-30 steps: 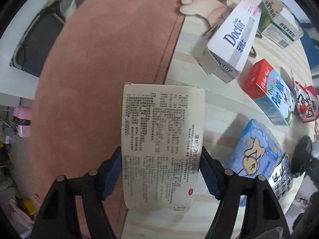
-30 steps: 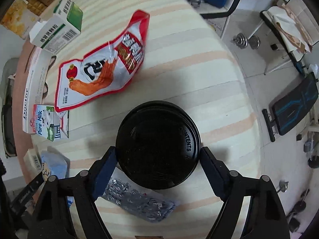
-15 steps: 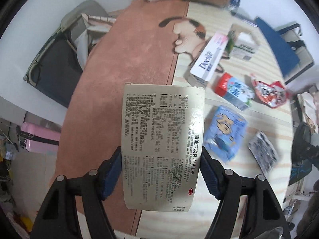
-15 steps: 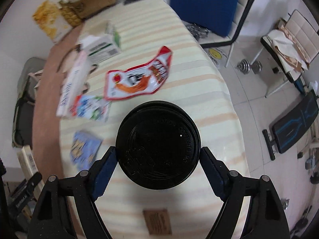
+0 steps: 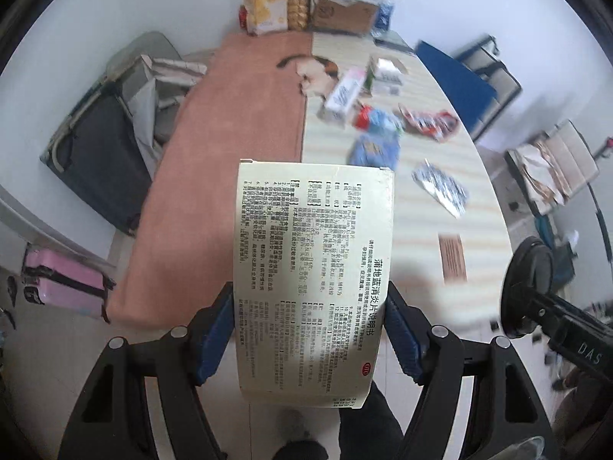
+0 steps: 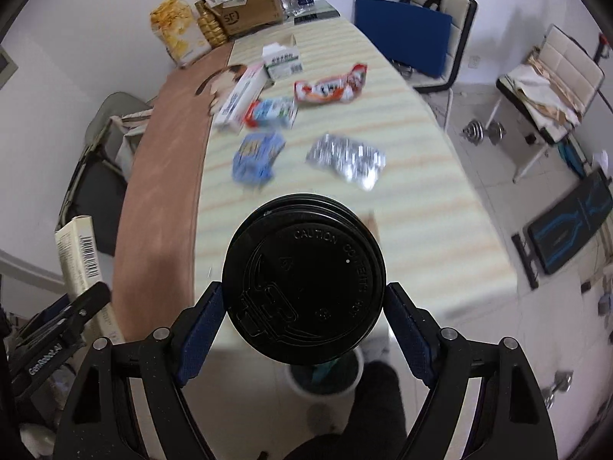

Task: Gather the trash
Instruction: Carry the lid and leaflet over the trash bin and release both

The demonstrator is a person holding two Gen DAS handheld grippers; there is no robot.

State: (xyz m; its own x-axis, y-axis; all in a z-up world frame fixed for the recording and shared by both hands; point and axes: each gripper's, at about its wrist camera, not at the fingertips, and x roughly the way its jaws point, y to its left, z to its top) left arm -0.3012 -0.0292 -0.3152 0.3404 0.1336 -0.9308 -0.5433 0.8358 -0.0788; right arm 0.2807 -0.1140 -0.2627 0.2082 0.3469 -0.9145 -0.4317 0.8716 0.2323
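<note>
My left gripper [image 5: 310,329] is shut on a cream medicine box [image 5: 314,268] with black print, held up off the near end of the table. My right gripper [image 6: 302,318] is shut on a cup with a black lid [image 6: 302,280], held above the table's near end. A white bin [image 6: 325,377] stands on the floor right below the cup. The medicine box also shows in the right wrist view [image 6: 78,257], and the black lid in the left wrist view [image 5: 530,287]. More trash lies on the table: a blue pack [image 6: 256,153], a foil blister pack [image 6: 346,155], a red snack bag [image 6: 331,86].
A long table [image 6: 421,199] with a striped cloth and a brown runner [image 6: 161,176] carries a milk carton [image 6: 274,111], a white toothpaste box [image 6: 241,97], a green-white carton [image 6: 283,61] and boxes at its far end. Chairs [image 6: 433,27], dumbbells [image 6: 482,130] and a bench [image 6: 567,226] stand to the right.
Both grippers have risen and pulled back from the table with the box and the cup still held. The table items now look far smaller and the bin has come into view.
</note>
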